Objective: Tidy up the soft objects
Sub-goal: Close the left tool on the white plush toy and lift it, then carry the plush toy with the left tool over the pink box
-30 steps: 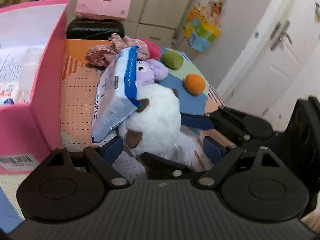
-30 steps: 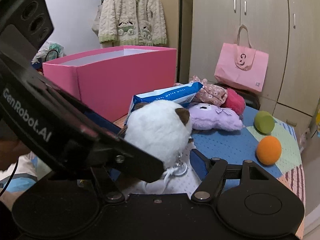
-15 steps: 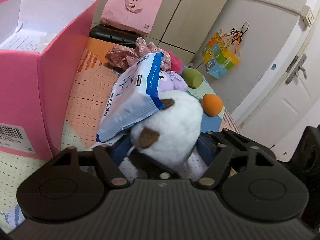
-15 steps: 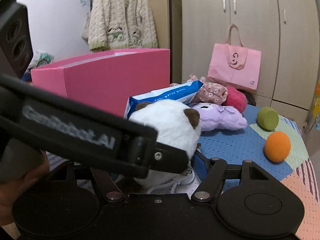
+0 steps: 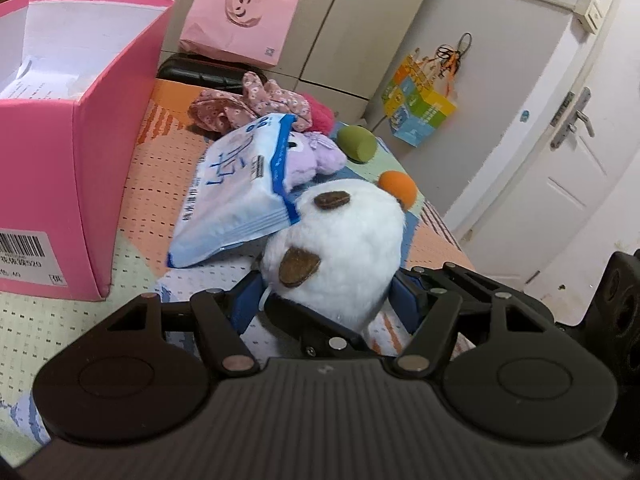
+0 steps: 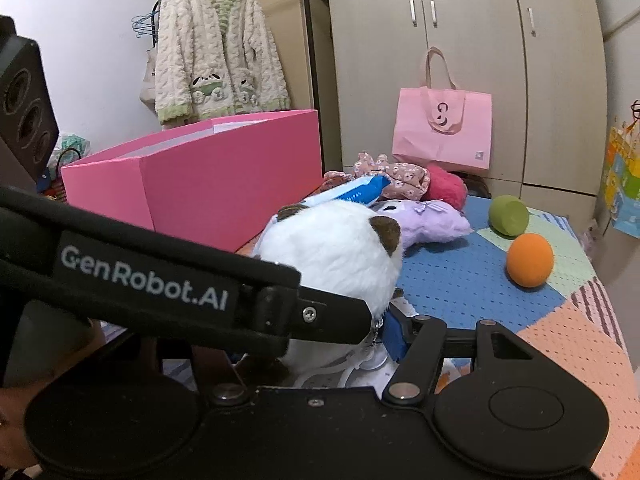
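- On the patchwork-covered tabletop [image 5: 168,168], near the front edge: white plush toy [image 5: 340,252] with brown ear patches, pinched from both sides between the blue pads of the left hand-held gripper [image 5: 324,300], jaws partly open around its body.
- From the right wrist view: same plush [image 6: 332,252] also between the fingers of the right hand-held gripper [image 6: 340,344], jaws closing, one blue pad [image 6: 394,336] against the toy's lower side, the other pad hidden behind the left gripper's black arm.
- Leaning on the plush's head: blue-and-white wet-wipe pack [image 5: 240,196], tilted, its far end over a lilac plush [image 5: 316,160].
- Behind those: floral fabric bundle [image 5: 248,104] beside a pink fluffy item [image 6: 444,184].
- Off to the right, apart from the pile: green ball [image 6: 509,216] and orange ball [image 6: 530,260], near each other.
- Left of the pile: open pink box [image 5: 80,148], paper inside.
- Beyond the tabletop: pink shopping bag [image 6: 442,132] against the wardrobe.
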`<state>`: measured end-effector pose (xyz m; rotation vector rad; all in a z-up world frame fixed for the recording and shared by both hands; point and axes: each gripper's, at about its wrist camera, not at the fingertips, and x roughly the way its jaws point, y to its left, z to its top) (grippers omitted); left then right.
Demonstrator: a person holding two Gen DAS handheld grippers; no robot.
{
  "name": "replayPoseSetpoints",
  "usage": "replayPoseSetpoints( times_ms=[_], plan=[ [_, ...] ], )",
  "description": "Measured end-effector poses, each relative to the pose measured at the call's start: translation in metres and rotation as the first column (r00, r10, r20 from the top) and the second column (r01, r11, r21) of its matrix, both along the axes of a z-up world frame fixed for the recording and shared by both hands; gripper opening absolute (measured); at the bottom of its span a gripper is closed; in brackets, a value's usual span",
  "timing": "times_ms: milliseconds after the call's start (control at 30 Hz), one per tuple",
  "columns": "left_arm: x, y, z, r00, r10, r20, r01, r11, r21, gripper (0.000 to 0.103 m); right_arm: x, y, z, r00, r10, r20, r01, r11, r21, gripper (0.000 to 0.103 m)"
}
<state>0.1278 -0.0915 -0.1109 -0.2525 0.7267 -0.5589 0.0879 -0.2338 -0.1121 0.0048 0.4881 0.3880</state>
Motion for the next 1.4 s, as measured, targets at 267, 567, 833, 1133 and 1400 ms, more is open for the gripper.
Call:
replayPoseSetpoints(
  times_ms=[267, 567, 833, 1133, 1400],
  plan=[
    [-0.014, 0.001, 0.017, 0.999, -0.034, -0.018, 0.034, 0.999, 0.011, 0.067, -0.016, 0.003, 0.016, 1.000, -0.009, -0.005, 0.009, 1.000, 0.001, 0.067],
    [-0.021, 0.008, 0.032, 0.980, -0.119, -0.157, 0.129, 0.990, 0.059, 0.063, -0.040, 0.021, 0.041, 0.998, 0.050, -0.042, -0.054, 0.995, -0.088, 0.066],
    [-0.039, 0.026, 0.043, 0.976, -0.148, -0.159, 0.159, 0.986, 0.057, 0.058, -0.059, 0.035, 0.060, 0.994, 0.103, -0.025, -0.105, 0.988, -0.114, 0.066],
    [-0.059, 0.062, 0.076, 0.973, -0.163, -0.164, 0.172, 0.984, 0.041, 0.057, -0.073, 0.052, 0.089, 0.986, 0.159, -0.041, -0.161, 0.986, -0.031, 0.067],
    [-0.068, 0.097, 0.110, 0.981, -0.148, -0.126, 0.159, 0.984, 0.084, 0.057, -0.072, 0.086, 0.113, 0.971, 0.239, 0.011, -0.239, 0.971, -0.032, 0.067]
  ],
)
